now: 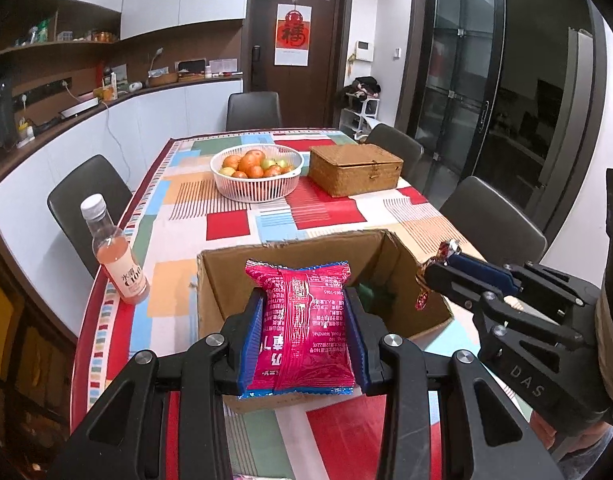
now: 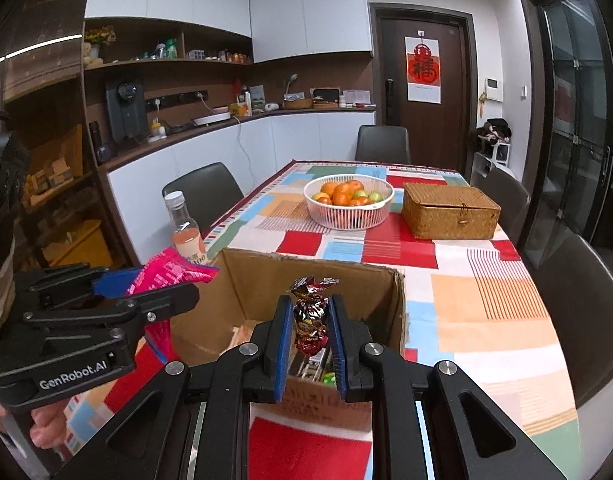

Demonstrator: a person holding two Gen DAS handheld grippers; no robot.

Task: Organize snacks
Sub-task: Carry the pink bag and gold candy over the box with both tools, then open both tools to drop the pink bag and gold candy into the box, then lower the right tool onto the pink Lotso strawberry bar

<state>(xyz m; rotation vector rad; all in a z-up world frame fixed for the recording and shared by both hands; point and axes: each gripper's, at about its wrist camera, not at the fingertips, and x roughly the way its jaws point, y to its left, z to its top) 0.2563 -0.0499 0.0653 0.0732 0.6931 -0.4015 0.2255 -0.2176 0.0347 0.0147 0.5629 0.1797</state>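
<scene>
- One patchwork-clothed table is seen, with four chairs drawn up around it.
- One open cardboard box is set at the near end; small packets are glimpsed inside.
- One closed wicker box and one white basket of fruit are placed beyond.
- One bottle is stood upright.
- One pink snack packet, long axis pointing away, is clamped in the left gripper over the box.
- One foil candy, held upright, is pinched by the right gripper above the box.

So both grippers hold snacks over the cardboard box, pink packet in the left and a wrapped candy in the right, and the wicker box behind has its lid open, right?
Not quite: the wicker box has its lid shut, as the right wrist view shows. The rest stands.
</scene>
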